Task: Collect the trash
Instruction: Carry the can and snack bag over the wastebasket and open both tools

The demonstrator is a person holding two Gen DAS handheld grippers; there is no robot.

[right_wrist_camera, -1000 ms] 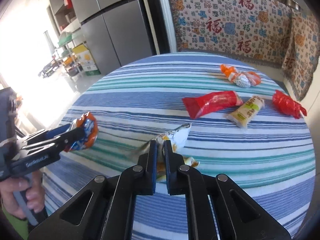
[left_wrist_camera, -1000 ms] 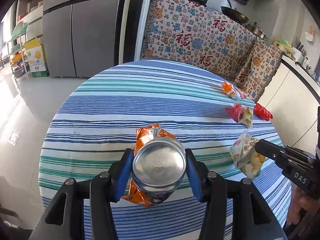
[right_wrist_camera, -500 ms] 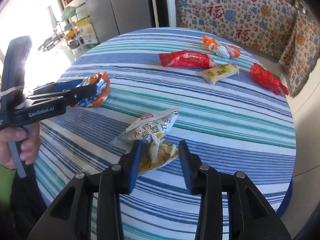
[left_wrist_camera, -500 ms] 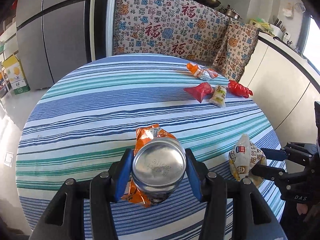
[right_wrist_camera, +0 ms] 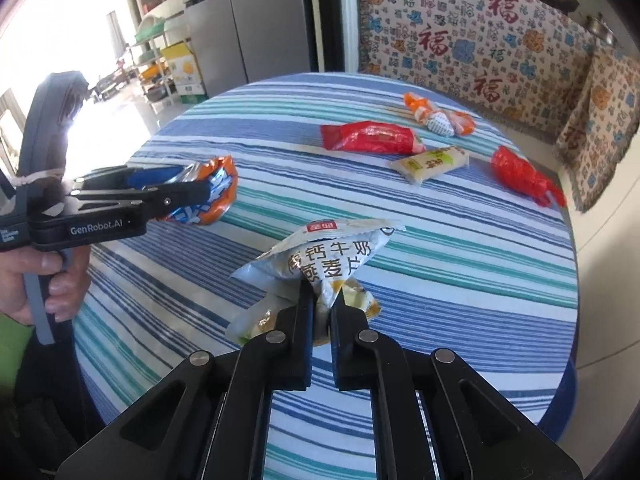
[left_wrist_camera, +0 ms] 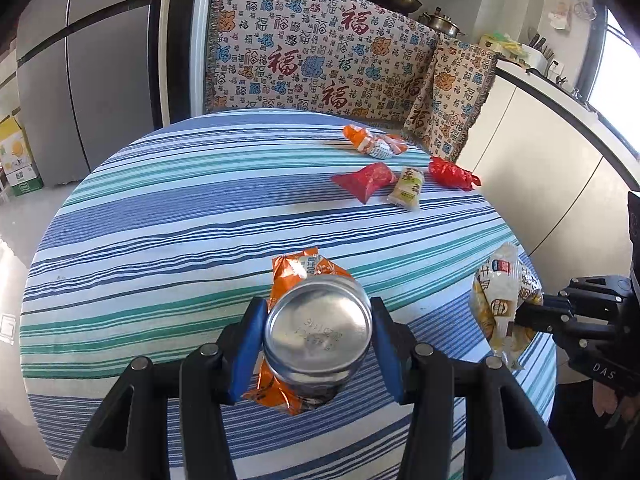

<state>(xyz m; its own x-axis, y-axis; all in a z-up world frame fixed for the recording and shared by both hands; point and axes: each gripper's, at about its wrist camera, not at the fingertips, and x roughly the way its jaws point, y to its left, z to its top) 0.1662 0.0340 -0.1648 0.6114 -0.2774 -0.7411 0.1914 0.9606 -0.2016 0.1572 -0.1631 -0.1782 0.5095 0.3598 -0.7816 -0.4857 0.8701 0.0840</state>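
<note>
A: What has the left gripper (left_wrist_camera: 318, 330) got?

B: A can (left_wrist_camera: 318, 334), clamped between its blue pads (left_wrist_camera: 246, 350) with the metal end facing the camera. An orange wrapper (left_wrist_camera: 298, 270) is pinched in alongside it. Both are held clear above the striped bench (left_wrist_camera: 180, 216).

A: And the right gripper (right_wrist_camera: 322, 306)?

B: Its jaws have just closed and are now clenched on a silvery cereal bag (right_wrist_camera: 320, 258). The bag crumples where the jaws bite it, its printed top fanning out above them and a yellowish part hanging below. In the left wrist view the bag (left_wrist_camera: 500, 300) hangs off the bench's right edge.

A: What trash is left on the bench?

B: Four pieces at the far side. A long red packet (right_wrist_camera: 370, 136) and a pale yellow sachet (right_wrist_camera: 434, 162) lie just beside each other. Behind them is an orange-and-white wrapper (right_wrist_camera: 438, 118), and a crumpled red wrapper (right_wrist_camera: 520, 174) sits nearest the right edge.

A: Can you see the person?

B: A hand (right_wrist_camera: 56, 276) grips the left tool's handle, with a green sleeve (right_wrist_camera: 12, 344) below it.
</note>
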